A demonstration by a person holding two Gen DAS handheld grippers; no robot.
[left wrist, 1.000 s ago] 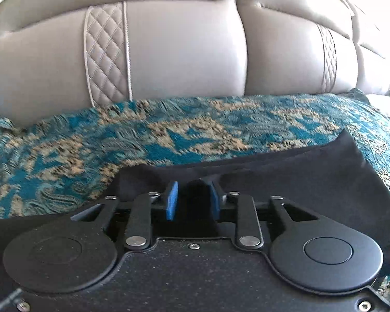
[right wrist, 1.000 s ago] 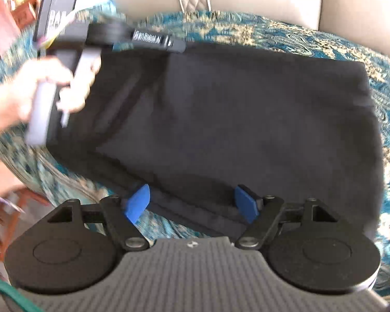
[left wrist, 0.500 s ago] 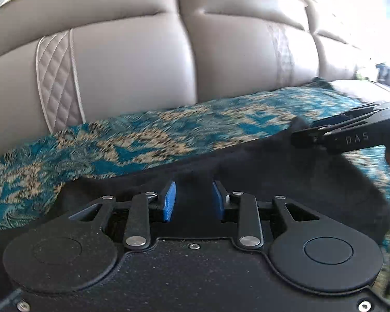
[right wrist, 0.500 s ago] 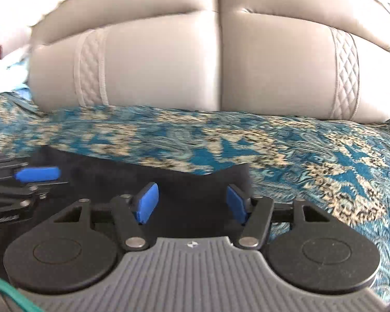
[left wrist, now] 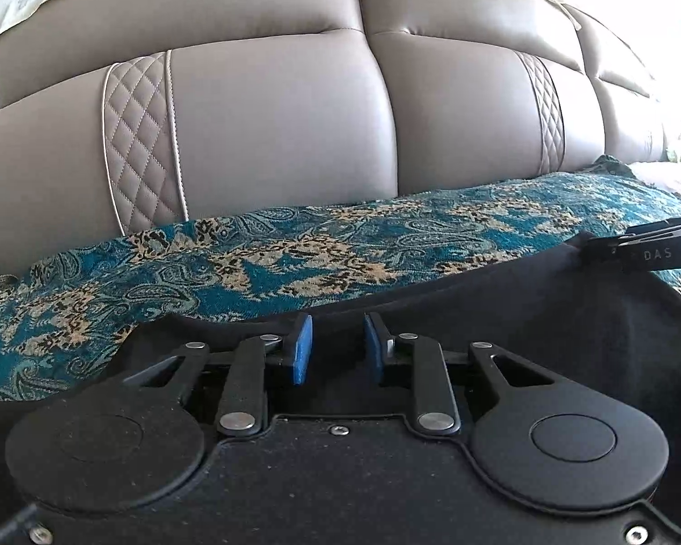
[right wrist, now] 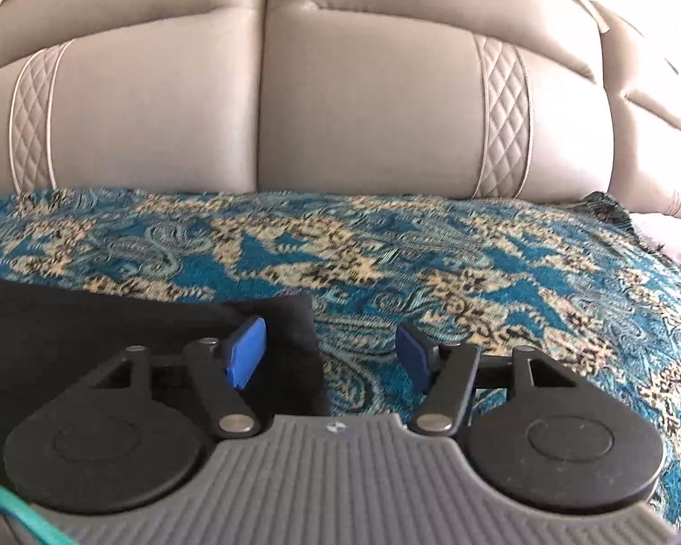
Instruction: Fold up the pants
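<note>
Your left claw has just been narrowing over the black pants on the sofa's blue cover, pads not yet pinching. Your right claw, spread, straddles their corner: grip both edges evenly.

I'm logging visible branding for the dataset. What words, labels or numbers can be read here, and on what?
"DAS" in pale letters on the black right gripper, at the right edge of the left wrist view; anything before these letters is too dark to read.
A small pale mark on the grey ribbed housing in the right wrist view: too small to read.
</note>
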